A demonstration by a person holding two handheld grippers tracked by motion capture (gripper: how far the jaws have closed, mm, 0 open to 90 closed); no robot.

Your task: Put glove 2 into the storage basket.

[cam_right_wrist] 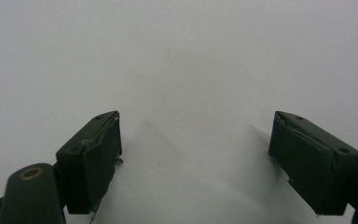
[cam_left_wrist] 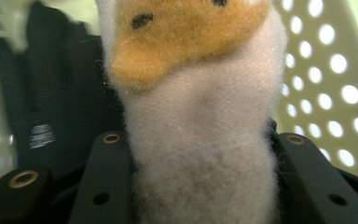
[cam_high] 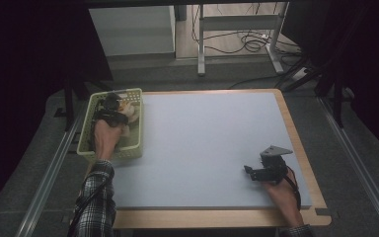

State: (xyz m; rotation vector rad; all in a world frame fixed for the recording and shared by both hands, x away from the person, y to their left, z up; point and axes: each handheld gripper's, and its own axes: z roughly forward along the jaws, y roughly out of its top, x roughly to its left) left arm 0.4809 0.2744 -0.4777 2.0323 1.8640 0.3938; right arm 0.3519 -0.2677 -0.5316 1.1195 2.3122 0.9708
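A pale green perforated basket (cam_high: 112,154) stands at the table's left edge. My left gripper (cam_high: 111,107) reaches down into it. In the left gripper view a white and orange plush toy (cam_left_wrist: 200,140) sits between the two black jaws of this gripper (cam_left_wrist: 203,144), which press on its sides. The toy (cam_high: 130,112) also peeks out beside the gripper in the high view. Near the table's front right, my right gripper (cam_high: 249,172) rests low over the grey mat (cam_high: 202,143). Its jaws stand wide open (cam_right_wrist: 196,140) with nothing between them.
A black fabric item (cam_left_wrist: 56,93) lies in the basket to the left of the toy, and the basket wall (cam_left_wrist: 335,93) is close on the right. The table has a wooden rim (cam_high: 296,133). Desk legs and cables (cam_high: 246,42) stand on the floor beyond.
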